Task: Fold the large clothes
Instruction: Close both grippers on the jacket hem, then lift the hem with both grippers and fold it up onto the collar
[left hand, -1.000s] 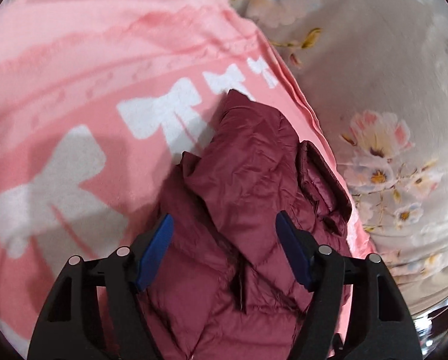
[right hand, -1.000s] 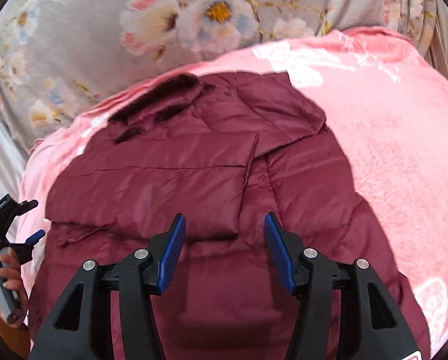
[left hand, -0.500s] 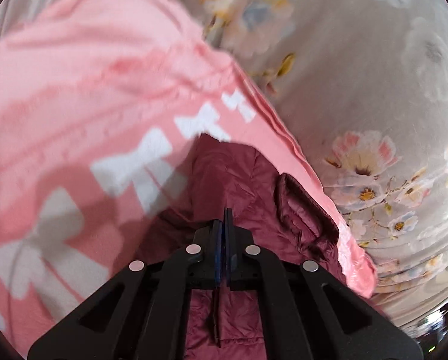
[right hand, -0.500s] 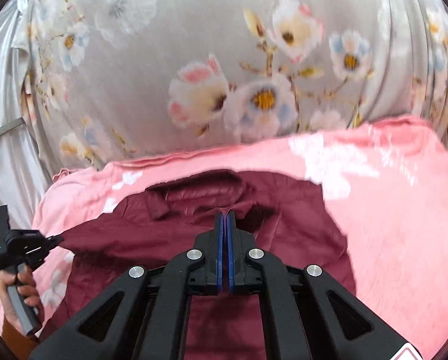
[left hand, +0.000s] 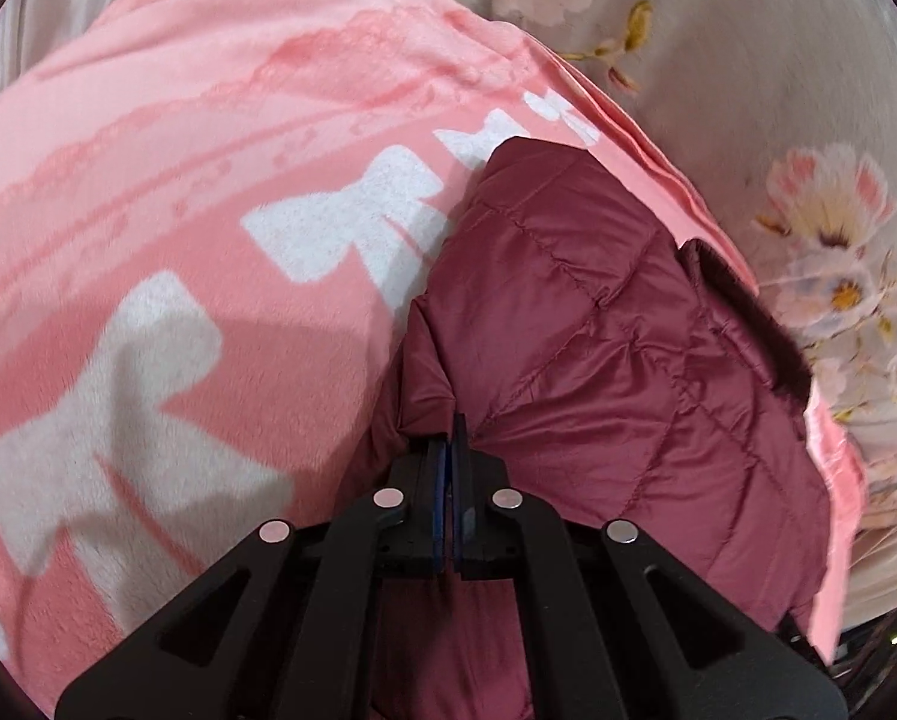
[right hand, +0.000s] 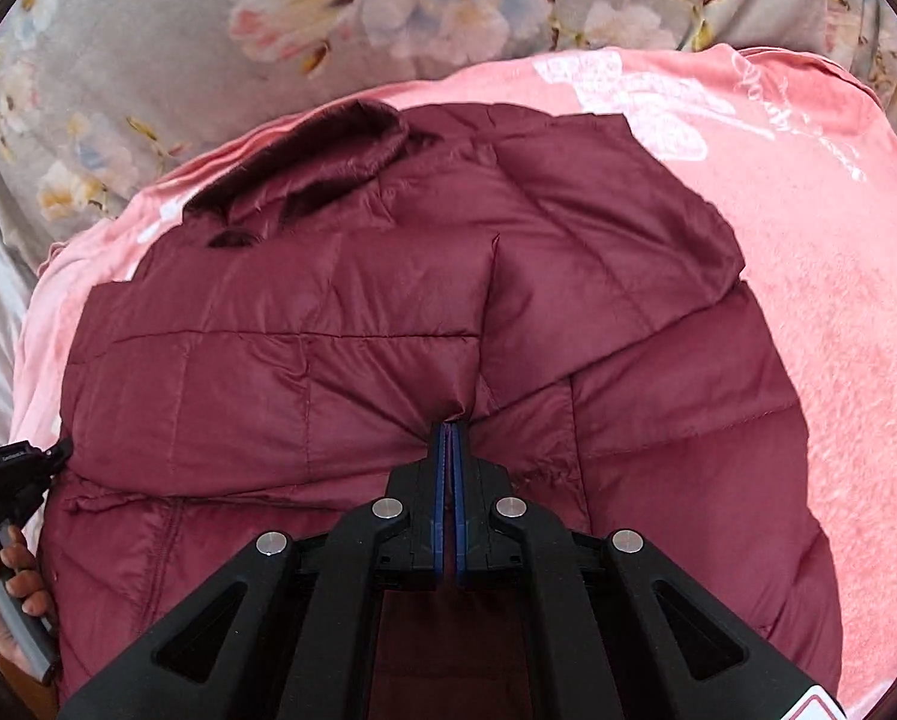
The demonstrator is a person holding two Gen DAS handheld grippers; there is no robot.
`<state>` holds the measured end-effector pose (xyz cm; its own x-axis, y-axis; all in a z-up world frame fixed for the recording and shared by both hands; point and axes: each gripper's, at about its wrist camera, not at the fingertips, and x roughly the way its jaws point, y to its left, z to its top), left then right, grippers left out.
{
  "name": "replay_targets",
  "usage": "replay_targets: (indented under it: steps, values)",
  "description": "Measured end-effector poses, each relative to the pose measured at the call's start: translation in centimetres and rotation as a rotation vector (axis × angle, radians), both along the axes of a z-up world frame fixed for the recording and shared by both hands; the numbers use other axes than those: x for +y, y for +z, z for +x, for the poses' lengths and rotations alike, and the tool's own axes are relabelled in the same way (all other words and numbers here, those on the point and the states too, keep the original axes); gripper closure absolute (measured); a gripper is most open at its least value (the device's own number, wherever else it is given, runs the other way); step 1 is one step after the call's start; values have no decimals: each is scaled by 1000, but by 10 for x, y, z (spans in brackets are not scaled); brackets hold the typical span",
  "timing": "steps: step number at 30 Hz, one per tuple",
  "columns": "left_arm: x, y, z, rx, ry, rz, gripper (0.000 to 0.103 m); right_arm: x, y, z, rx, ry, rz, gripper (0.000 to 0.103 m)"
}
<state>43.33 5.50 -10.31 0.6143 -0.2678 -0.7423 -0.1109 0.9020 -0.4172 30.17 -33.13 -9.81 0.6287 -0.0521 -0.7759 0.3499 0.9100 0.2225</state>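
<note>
Jacket (right hand: pixel 340 372) lies on the pink blanket (right hand: pixel 820 312), collar away from both grippers. Right gripper (right hand: pixel 448 429) and left gripper (left hand: pixel 448 426) each pinch its near fold, fingers closed on fabric.

The jacket (right hand: pixel 388 324) lies on a blanket (right hand: pixel 808 240) (floral sheet (right hand: pixel 148 60) behind).

- Lower hem of maroon quilted jacket (right hand: pixel 340 360) cut off at bottom edge, hidden behind right gripper (right hand: pixel 448 438) body.
- Fabric pinched between left gripper (left hand: pixel 450 444) pads hidden from sight.
- Person's hand (right hand: pixel 10 576) cropped at left edge.
- Floral sheet (left hand: pixel 808 120) blurred.
- Dark objects at lower right of left wrist view too small to identify.
</note>
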Motion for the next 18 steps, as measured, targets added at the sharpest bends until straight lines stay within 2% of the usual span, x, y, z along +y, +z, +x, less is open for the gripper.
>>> replay_targets:
  steps: [7, 9, 10, 11, 13, 15, 18]
  values:
    - [-18, 4, -3, -26, -11, 162, 101, 3, 1, 1, 18, 6, -37, 100]
    - [-21, 8, -6, -24, -3, 202, 97, 3, 11, -8, 3, -8, -54, 90]
    - [-21, 15, -12, -29, 8, 226, 88, 3, 16, -14, -14, -15, -62, 82]
    - [-21, 23, -18, -49, 14, 238, 71, 3, 27, -24, -52, -22, -73, 77]
    - [-18, 50, -37, -144, 15, 229, 57, 3, 44, -37, -110, -18, -82, 74]
    - [-21, 74, -47, -202, -1, 209, 57, 1, 63, -43, -167, -14, -66, 71]
    - [-36, 108, -44, -238, -52, 91, 47, -6, 81, -27, -221, 18, 47, 66]
